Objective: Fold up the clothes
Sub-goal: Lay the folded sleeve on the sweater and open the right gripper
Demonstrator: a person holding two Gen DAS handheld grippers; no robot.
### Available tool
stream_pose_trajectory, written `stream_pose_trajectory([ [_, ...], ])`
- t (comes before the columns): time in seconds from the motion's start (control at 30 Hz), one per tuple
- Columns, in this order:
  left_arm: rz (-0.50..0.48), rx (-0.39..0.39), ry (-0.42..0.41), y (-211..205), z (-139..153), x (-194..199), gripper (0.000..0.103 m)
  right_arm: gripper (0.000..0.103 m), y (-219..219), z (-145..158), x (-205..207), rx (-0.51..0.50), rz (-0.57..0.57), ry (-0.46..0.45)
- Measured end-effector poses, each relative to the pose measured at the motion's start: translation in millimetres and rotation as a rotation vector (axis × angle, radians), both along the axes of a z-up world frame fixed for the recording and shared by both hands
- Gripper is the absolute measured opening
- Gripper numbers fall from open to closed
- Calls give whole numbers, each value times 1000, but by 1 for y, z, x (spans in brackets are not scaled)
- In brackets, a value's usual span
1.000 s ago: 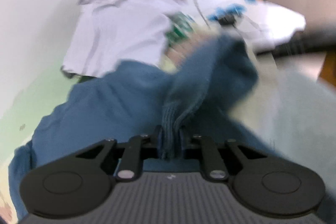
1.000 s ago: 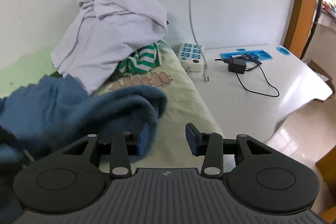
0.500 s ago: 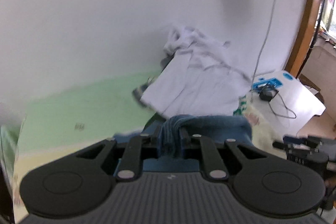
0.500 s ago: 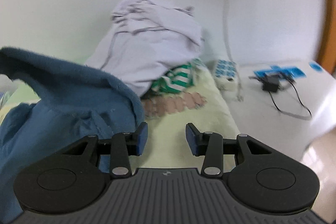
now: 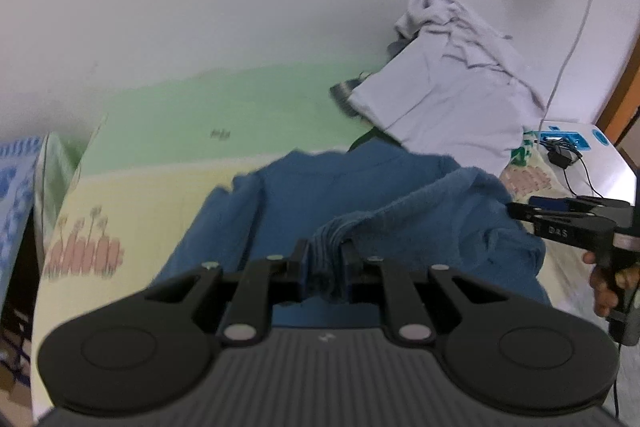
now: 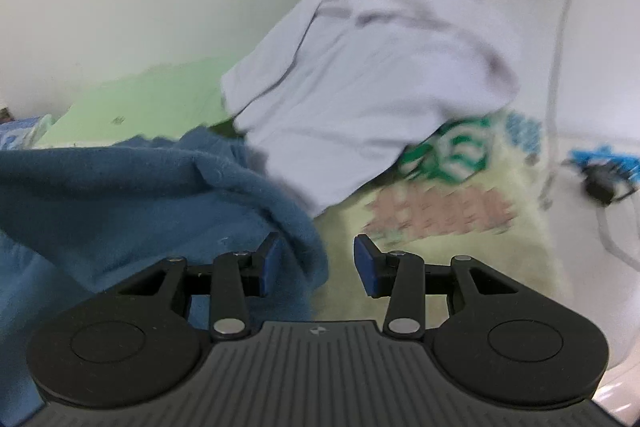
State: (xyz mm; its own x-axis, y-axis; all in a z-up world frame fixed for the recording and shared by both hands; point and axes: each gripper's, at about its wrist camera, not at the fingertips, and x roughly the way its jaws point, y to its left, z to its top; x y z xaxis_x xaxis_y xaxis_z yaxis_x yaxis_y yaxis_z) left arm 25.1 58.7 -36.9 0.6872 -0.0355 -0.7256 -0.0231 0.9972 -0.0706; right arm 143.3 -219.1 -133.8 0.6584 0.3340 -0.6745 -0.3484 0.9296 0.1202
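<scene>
A blue sweater lies spread on the yellow-green bed sheet. My left gripper is shut on the ribbed cuff of its sleeve, which arches from the jaws over to the right. In the right wrist view the same blue sweater fills the left side, and a fold of it lies against the left finger. My right gripper stands open, its pads pressing on nothing. The right gripper also shows at the right edge of the left wrist view, held by a hand.
A heap of pale lilac clothes sits against the wall over a green-striped garment. A white side table with a black charger and cable stands right of the bed. A blue patterned cloth lies at the left edge.
My left gripper has drawn back and risen with the sleeve cuff, so the whole sweater and bed show. My right gripper has swung left, closer to the lilac heap, staying open.
</scene>
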Motion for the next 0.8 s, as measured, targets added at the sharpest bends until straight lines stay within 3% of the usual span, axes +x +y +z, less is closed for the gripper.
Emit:
stream_pose_trajectory([
  [0.03,6,1,4,2,-3,-4,14,36,2,0,0,4,5,5],
  [0.07,8,-4,3,4,-4,-10,15,22,3,0,-2,7,9,7],
  [0.1,11,-10,2,7,-5,-15,15,1,3,5,-5,22,-1,-14],
  [0.27,7,-24,16,12,-13,-31,15,0,-20,51,-23,184,-121,-181],
  [0.37,2,-24,23,10,-16,-33,15,10,-25,61,-27,189,-93,-100],
  [0.5,-2,-51,-16,12,-4,-30,15,29,-9,43,-71,159,166,45],
  [0.57,-12,-65,-55,11,11,-27,15,30,4,28,-88,191,255,141],
  [0.63,-31,-70,-99,8,30,-26,15,49,19,15,-86,201,223,177],
  [0.73,-56,-43,-150,1,59,-26,15,55,30,4,-76,230,99,187],
  [0.8,-68,-32,-185,-1,77,-29,15,53,21,0,-64,300,-23,181],
])
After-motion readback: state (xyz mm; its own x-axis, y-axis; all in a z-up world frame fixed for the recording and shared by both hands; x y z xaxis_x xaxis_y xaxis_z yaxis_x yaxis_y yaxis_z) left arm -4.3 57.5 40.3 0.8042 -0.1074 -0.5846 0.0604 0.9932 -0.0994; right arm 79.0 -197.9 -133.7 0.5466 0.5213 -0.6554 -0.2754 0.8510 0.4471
